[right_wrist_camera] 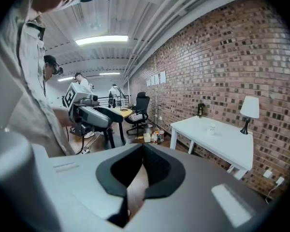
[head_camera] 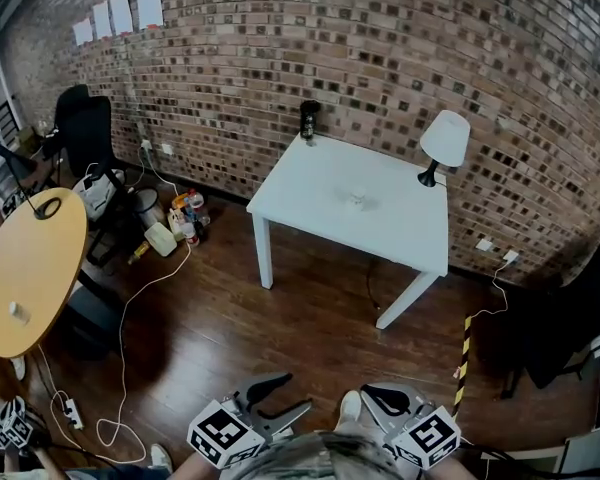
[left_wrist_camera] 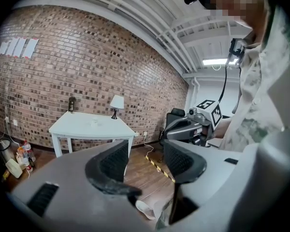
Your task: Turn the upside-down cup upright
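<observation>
A small clear cup [head_camera: 356, 197] stands near the middle of the white table [head_camera: 310, 183], too small to tell which way up; it also shows as the cup [left_wrist_camera: 93, 122] and the cup [right_wrist_camera: 212, 128]. Both grippers are held low and close to the person, far from the table. My left gripper [head_camera: 283, 396] has its jaws apart with nothing between them, as the left gripper view confirms at the left gripper [left_wrist_camera: 145, 151]. My right gripper [head_camera: 385, 399] has its pads meeting at the tips, empty, seen as the right gripper [right_wrist_camera: 144, 147].
On the table stand a black bottle [head_camera: 308, 120] at the far left corner and a white lamp [head_camera: 444, 142] at the far right. A round wooden table [head_camera: 25, 268], black chairs [head_camera: 88, 133], bottles [head_camera: 183, 218] and cables [head_camera: 120, 358] lie to the left on the wood floor.
</observation>
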Demonstrator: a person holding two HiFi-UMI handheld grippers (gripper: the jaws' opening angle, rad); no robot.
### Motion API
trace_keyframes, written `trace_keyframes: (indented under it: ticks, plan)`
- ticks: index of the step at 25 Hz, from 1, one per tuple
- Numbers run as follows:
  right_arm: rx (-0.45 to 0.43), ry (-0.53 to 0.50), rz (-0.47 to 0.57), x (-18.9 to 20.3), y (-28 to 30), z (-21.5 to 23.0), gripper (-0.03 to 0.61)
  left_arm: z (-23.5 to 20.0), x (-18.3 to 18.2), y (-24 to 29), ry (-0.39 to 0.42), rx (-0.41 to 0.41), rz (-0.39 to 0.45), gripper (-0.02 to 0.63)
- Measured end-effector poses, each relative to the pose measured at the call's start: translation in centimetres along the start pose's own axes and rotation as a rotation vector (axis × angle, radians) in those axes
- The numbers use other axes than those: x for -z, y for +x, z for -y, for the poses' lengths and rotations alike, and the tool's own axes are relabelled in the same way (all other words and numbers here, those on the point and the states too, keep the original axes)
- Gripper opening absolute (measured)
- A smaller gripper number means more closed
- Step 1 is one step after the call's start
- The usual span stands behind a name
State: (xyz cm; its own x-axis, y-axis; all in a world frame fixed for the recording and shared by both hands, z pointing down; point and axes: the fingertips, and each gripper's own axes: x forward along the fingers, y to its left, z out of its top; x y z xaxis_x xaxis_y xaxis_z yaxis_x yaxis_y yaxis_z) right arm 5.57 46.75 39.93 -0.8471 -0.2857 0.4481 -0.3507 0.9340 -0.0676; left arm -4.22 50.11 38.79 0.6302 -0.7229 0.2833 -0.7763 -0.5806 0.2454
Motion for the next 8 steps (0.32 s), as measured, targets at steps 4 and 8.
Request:
trace_keyframes:
  ticks: [4, 8]
  plan:
    - [-0.007, -0.004, -0.006, -0.5, 0.2, -0.4, 0.003, -0.2, -0.3, -0.8, -0.009, -0.027, 0.013, 0.235]
    - [-0.013, -0.007, -0.015, -0.9, 0.3, -1.0, 0.003, -0.4, -0.8, -1.7, -0.033, -0.035, 0.034, 0.235]
